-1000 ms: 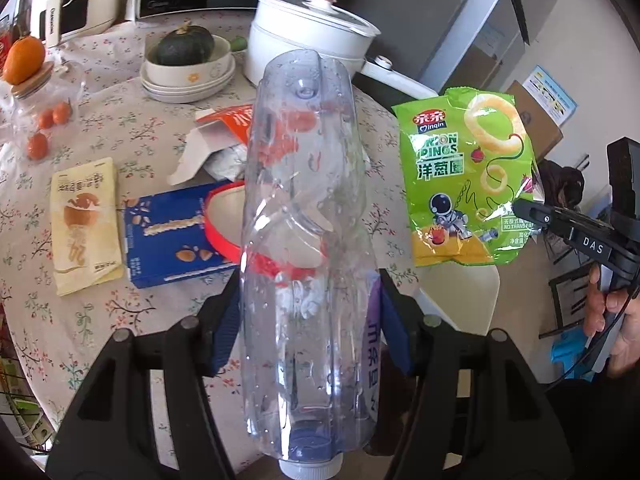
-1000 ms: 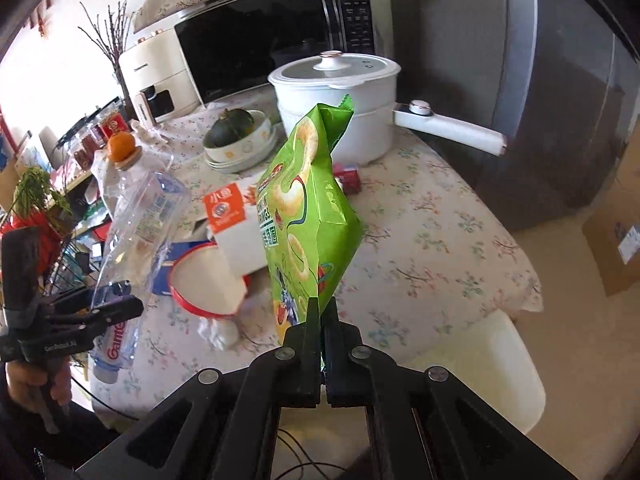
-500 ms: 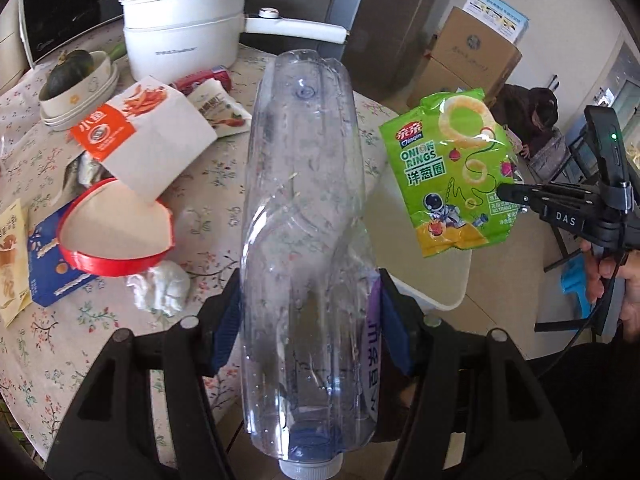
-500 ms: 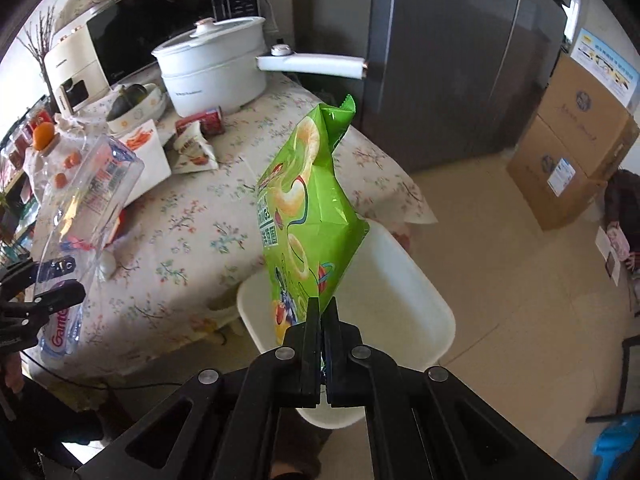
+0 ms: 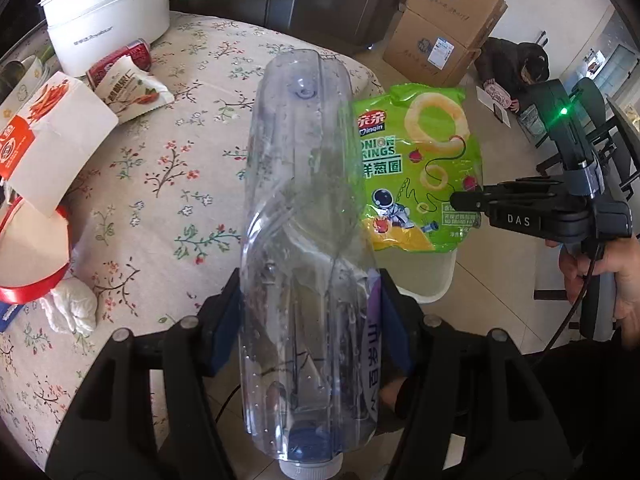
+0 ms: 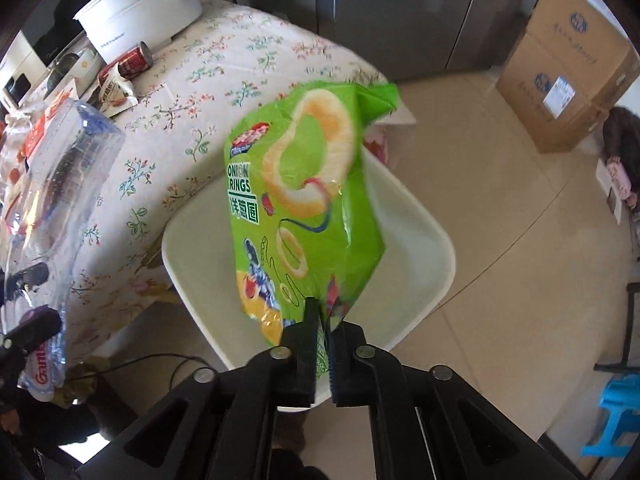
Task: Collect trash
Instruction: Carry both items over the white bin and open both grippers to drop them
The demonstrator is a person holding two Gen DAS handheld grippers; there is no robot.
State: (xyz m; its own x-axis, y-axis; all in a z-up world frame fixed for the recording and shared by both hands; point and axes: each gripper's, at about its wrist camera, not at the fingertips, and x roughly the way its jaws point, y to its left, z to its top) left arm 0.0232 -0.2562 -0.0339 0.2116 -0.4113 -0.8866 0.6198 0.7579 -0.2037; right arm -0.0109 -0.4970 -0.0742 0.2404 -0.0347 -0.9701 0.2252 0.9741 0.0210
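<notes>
Both loads have swung away from the counter [image 5: 168, 184] and now hang over the white bin [image 6: 400, 208] beside it. The right hand-held gripper [image 6: 322, 320] pinches the green snack bag [image 6: 304, 200]; the left hand-held gripper [image 5: 308, 312] clamps the clear bottle [image 5: 304, 240]. Dropping seems next.

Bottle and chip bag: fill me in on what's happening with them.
A person is clearing trash off the table with a tool in each hand. The left tool is clamped on an empty bottle, held up past the table edge. The right tool pinches a chip bag by its bottom edge, right over the white bin on the floor. Neither is in the bin yet. A can, wrappers and a tissue remain on the table.
</notes>
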